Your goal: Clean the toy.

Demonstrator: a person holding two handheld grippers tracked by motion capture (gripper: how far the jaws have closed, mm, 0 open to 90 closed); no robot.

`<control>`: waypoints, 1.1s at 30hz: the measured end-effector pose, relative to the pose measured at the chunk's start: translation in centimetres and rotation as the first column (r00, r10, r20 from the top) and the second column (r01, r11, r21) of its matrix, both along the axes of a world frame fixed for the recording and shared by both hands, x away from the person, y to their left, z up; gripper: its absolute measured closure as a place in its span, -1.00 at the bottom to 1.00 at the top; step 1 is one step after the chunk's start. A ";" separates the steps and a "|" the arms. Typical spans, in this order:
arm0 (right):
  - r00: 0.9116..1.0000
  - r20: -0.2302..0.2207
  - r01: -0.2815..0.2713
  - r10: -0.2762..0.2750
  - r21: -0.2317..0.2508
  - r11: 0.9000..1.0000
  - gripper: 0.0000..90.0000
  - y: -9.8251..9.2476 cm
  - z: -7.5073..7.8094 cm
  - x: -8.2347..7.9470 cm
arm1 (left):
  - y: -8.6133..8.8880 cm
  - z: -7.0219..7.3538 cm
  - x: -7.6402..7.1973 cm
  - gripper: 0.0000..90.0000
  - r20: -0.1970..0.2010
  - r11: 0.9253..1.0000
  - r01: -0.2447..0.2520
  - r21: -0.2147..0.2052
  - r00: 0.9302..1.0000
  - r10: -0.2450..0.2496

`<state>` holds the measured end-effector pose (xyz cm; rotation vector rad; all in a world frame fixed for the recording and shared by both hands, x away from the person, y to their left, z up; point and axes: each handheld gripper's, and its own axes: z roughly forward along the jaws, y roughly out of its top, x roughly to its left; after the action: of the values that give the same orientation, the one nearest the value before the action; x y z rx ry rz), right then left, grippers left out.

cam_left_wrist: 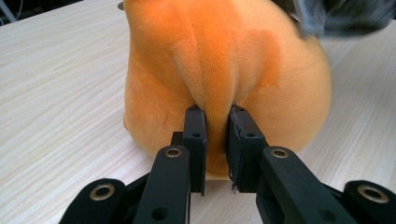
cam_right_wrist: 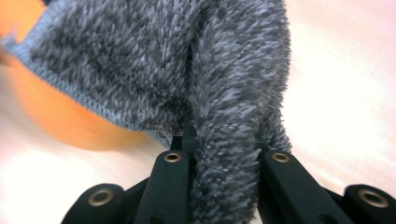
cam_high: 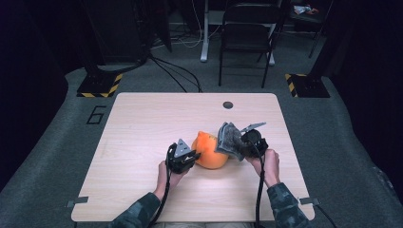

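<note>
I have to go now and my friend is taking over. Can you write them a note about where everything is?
Left claw: shut, pinching a fold of the orange plush toy, which sits on the table.
Right claw: shut on the grey fuzzy cloth, held against the toy's right side.
Done: both things gripped.
Left: probably wiping the toy with the cloth; how much is wiped can't be told.

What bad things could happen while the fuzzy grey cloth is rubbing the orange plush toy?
The left gripper pinches only a thin fold of the orange plush toy, so the fold could slip free and the toy could slide on the table.
The right gripper is shut on one bunched part of the grey cloth; rubbing might tug it out.
The loose cloth edge hangs free and could snag.
</note>
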<state>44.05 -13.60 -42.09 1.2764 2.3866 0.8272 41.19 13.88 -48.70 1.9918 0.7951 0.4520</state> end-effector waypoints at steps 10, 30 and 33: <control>0.996 -0.036 -0.080 0.079 -0.046 0.996 0.73 3.5 -2.3 0.1 | 0.1 0.3 -0.2 0.38 0.017 1.000 0.011 0.000 1.000 -0.011; 0.992 0.071 -0.098 0.100 -0.034 0.995 0.73 4.0 0.9 -0.7 | -0.9 -0.1 -0.4 0.70 0.028 0.997 0.009 0.075 1.000 -0.012; 0.987 0.095 -0.126 0.129 -0.030 0.992 0.73 5.6 1.7 -1.4 | -1.1 -0.1 -0.4 0.70 0.034 0.997 0.013 0.077 0.999 -0.016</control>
<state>42.65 -7.98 -40.41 1.0581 2.4128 0.8733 40.75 12.82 -48.84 2.0544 0.7513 0.5140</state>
